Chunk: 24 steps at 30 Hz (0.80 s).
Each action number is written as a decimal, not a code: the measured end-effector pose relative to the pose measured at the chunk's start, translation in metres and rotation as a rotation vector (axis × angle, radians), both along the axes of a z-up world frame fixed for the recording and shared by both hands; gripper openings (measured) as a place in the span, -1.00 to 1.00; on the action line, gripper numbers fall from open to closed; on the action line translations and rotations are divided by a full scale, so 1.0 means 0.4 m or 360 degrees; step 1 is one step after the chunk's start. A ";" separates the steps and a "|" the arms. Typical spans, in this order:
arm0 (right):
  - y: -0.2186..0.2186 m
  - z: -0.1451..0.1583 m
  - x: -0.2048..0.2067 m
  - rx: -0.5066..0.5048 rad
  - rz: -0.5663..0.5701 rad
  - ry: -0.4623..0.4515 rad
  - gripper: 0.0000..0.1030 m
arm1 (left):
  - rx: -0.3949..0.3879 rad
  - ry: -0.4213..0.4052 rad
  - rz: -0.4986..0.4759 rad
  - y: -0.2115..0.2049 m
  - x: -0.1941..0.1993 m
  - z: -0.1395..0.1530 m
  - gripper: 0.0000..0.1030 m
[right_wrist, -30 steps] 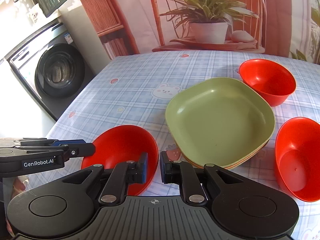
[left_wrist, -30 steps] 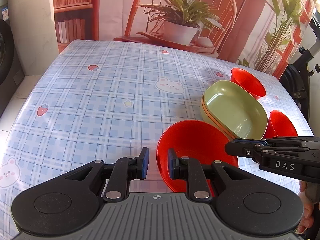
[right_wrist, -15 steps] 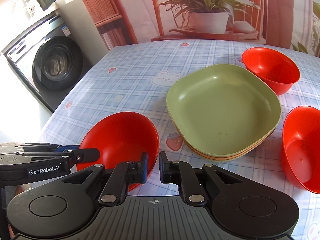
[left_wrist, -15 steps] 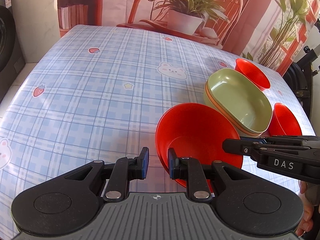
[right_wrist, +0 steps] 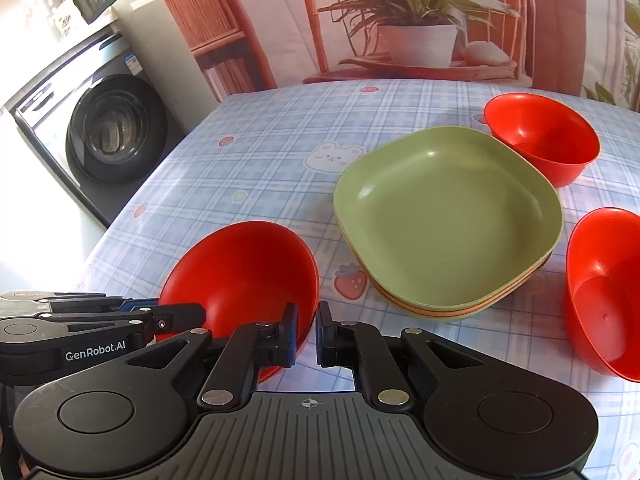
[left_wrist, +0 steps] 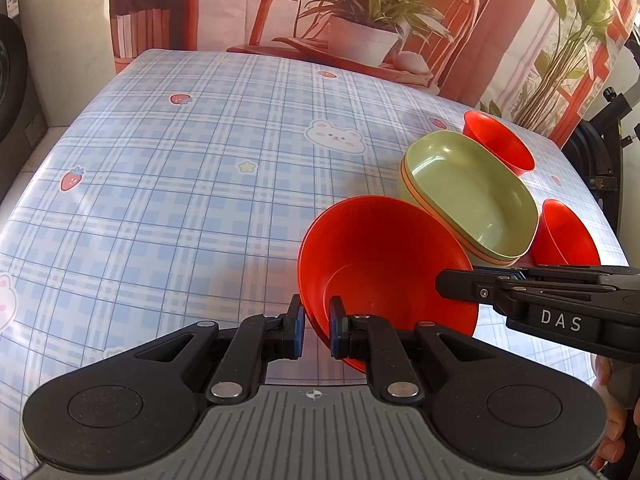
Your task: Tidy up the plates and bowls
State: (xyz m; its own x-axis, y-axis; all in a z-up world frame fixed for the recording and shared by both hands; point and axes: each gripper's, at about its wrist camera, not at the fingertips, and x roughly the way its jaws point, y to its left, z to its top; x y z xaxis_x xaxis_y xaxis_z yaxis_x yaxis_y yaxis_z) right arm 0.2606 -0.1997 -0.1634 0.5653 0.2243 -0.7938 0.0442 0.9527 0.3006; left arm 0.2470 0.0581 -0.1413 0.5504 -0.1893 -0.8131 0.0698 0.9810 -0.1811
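A red bowl (left_wrist: 380, 248) (right_wrist: 240, 272) tilts at the near edge of the checked table (left_wrist: 180, 200). My left gripper (left_wrist: 316, 332) (right_wrist: 192, 312) is closing, pads pinching the bowl's near-left rim. My right gripper (right_wrist: 308, 332) (left_wrist: 444, 284) is closing too, with the bowl's right rim between its pads. Behind the bowl sits a stack of green plates (left_wrist: 472, 200) (right_wrist: 444, 216). Two more red bowls stand upright, one behind the stack (left_wrist: 500, 144) (right_wrist: 544, 136) and one to its right (left_wrist: 568, 236) (right_wrist: 608, 288).
A washing machine (right_wrist: 112, 132) stands on the floor left of the table. A backdrop with a potted plant (left_wrist: 360, 36) hangs behind the far edge. Black equipment (left_wrist: 600, 160) is at the right. A person's hand (left_wrist: 612, 420) holds the right gripper.
The left gripper's jaws have narrowed onto the red bowl's rim, and the bowl now tips up toward the left camera. The right gripper's jaws have narrowed slightly; it has stayed in place.
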 end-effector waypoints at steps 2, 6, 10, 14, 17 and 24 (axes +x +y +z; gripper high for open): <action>-0.002 0.002 -0.002 0.0001 -0.0006 -0.0008 -0.85 | 0.0006 -0.0012 0.0001 -0.004 -0.003 0.002 -0.75; -0.005 0.001 -0.004 0.0009 -0.0012 -0.0011 -0.86 | 0.0008 -0.0010 0.0007 -0.005 -0.003 0.003 -0.75; -0.007 0.002 -0.005 0.0017 -0.0014 -0.0015 -0.86 | 0.0008 -0.0005 0.0010 -0.004 -0.002 0.003 -0.75; -0.009 0.002 -0.006 0.0020 -0.0016 -0.0014 -0.86 | 0.0010 0.0001 0.0008 -0.002 -0.001 0.003 -0.75; -0.010 0.002 -0.007 0.0026 -0.0019 -0.0013 -0.86 | 0.0014 0.0003 0.0006 -0.003 -0.001 0.003 -0.75; -0.012 0.001 -0.010 0.0036 -0.0028 -0.0011 -0.86 | 0.0020 0.0011 0.0001 -0.006 0.001 0.003 -0.75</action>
State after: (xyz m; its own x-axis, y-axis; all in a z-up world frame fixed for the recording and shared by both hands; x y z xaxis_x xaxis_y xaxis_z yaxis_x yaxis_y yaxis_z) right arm 0.2568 -0.2045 -0.1631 0.5747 0.2320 -0.7848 0.0590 0.9447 0.3225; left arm 0.2472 0.0558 -0.1401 0.5447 -0.1789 -0.8194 0.0681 0.9832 -0.1693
